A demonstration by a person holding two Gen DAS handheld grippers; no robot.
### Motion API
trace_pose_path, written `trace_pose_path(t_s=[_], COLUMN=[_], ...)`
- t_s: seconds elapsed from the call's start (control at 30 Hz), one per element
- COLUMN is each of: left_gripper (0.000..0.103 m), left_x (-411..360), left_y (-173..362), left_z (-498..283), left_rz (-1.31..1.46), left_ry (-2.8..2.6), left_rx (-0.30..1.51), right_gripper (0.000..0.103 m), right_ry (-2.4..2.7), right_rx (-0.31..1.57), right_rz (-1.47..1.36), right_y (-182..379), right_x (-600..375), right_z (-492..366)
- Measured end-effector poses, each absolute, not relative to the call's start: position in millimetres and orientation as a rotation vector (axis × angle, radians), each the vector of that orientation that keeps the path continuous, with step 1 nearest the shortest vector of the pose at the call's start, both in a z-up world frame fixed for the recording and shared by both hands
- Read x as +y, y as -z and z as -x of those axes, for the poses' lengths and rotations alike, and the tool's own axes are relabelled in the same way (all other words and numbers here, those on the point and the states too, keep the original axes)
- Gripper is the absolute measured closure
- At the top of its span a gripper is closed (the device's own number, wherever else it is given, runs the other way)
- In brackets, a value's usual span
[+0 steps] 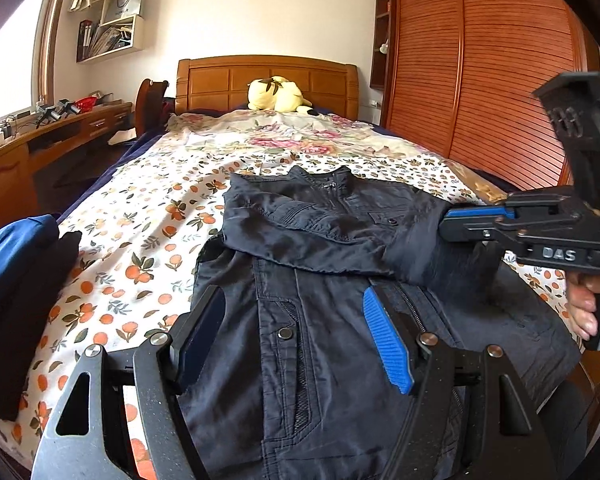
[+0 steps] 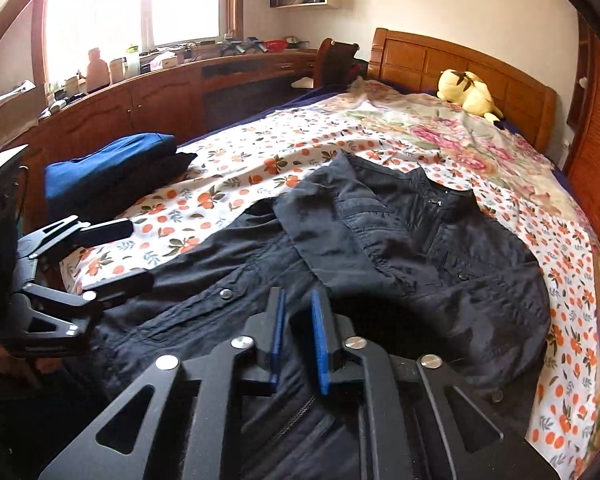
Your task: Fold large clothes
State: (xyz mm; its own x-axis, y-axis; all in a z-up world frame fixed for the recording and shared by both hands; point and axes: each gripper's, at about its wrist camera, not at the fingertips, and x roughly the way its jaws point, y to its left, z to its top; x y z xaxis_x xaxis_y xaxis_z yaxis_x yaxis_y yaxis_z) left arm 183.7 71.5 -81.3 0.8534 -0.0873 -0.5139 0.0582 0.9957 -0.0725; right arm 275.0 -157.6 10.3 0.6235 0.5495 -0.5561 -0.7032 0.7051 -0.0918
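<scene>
A dark navy jacket [image 1: 324,320] lies front up on the bed, collar toward the headboard, with one sleeve folded across its chest [image 1: 332,236]. It also shows in the right wrist view [image 2: 400,248]. My left gripper [image 1: 296,332] is open and empty, hovering over the jacket's lower front; it appears at the left in the right wrist view [image 2: 130,252]. My right gripper [image 2: 298,332] has its jaws close together with a narrow gap and nothing between them, above the jacket's hem. It shows at the right in the left wrist view [image 1: 452,224], by the folded sleeve.
Folded blue and black clothes [image 2: 112,172] are stacked at the bed's left edge. A yellow plush toy [image 1: 278,96] lies by the wooden headboard. A cluttered wooden desk [image 2: 160,88] runs along the window side; a slatted wardrobe [image 1: 480,60] stands on the right.
</scene>
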Motion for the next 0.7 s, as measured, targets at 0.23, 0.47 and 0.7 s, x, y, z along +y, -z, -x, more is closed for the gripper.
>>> trace_pose_path(t_s=[0.23, 0.47, 0.7], left_gripper=[0.030, 0.030, 0.030], left_x=[74.1, 69.2, 62.7], left_y=[81.0, 81.7, 84.1], left_z=[-182.4, -181.6, -184.8], left_rz=[0.055, 0.039, 0.024], left_ry=[0.081, 0.085, 0.082], left_rx=[0.539, 0.544, 0.562], right_gripper=[0.065, 0.065, 0.065], right_ry=[-0.726, -0.626, -0.620], right_rx=[0.453, 0.556, 0.699], right_rz=[0.257, 0.242, 0.262], right_y=[-20.4, 28.8, 104.4], right_x=[-197.3, -218.9, -197.5], right_z=[-255.4, -282.3, -306.1])
